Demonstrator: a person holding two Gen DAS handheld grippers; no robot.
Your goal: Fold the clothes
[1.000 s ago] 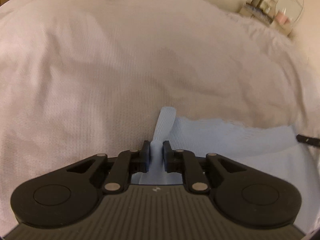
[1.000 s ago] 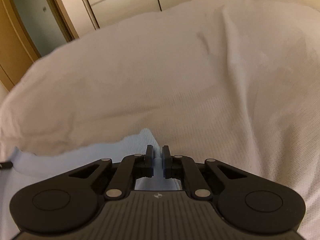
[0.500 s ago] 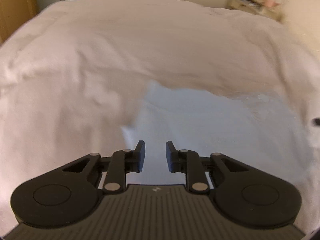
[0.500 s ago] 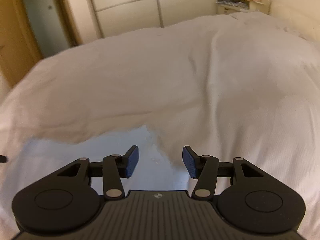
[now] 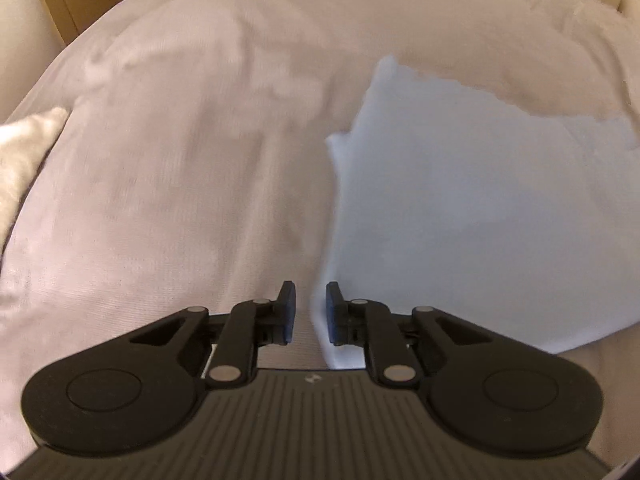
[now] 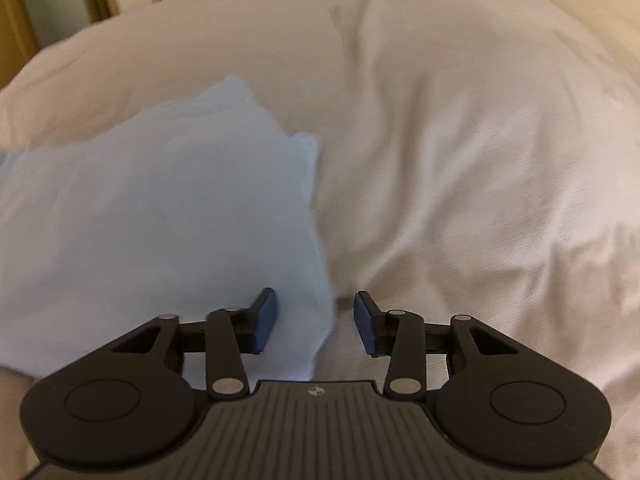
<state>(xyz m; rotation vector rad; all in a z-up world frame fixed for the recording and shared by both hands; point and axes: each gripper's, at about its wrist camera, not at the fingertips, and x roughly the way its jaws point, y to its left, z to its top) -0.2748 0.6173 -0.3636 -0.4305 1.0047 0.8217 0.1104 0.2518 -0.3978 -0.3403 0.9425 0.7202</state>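
With the light blue garment (image 5: pixel 472 216) lying flat on the white bedspread (image 5: pixel 180 160), the left gripper (image 5: pixel 308 312) and right gripper (image 6: pixel 314 322) are hovering over its side edges, jaws just closing yet apart and empty, so each should pinch squarely.
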